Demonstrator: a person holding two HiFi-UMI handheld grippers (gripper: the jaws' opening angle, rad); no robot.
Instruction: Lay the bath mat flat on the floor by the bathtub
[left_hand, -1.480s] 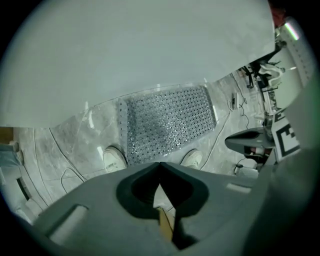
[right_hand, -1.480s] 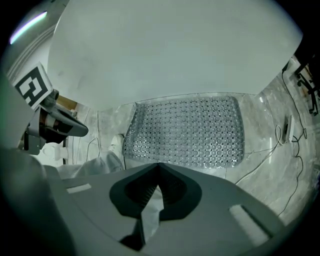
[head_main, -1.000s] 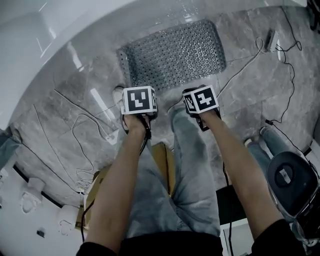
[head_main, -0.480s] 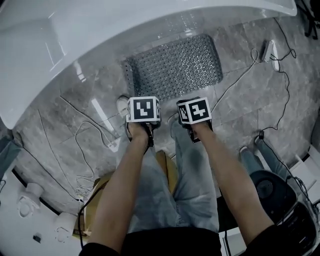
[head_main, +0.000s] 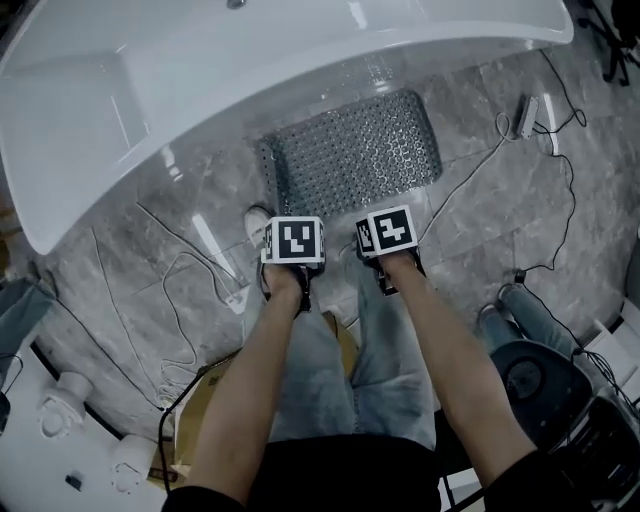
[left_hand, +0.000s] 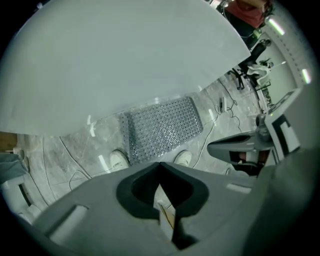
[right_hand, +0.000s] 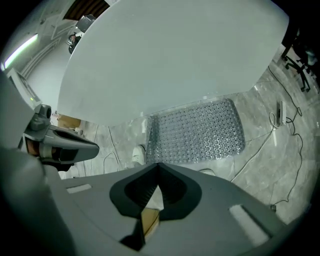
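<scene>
Bath mat (head_main: 352, 152) lying flat on grey stone floor (head_main: 500, 230), studded face showing, far long edge running just beside white bathtub (head_main: 250, 70) wall. White shoe (head_main: 258, 222) standing just beside mat's near-left corner. Left gripper (left_hand: 159, 166) hovering on mat's near side, jaws pressing together, tips meeting, gripping nothing. Right gripper (right_hand: 158, 167) hanging just right of it, jaws likewise meeting, empty. Cables (head_main: 470, 178) trailing over floor left and right of mat.
</scene>
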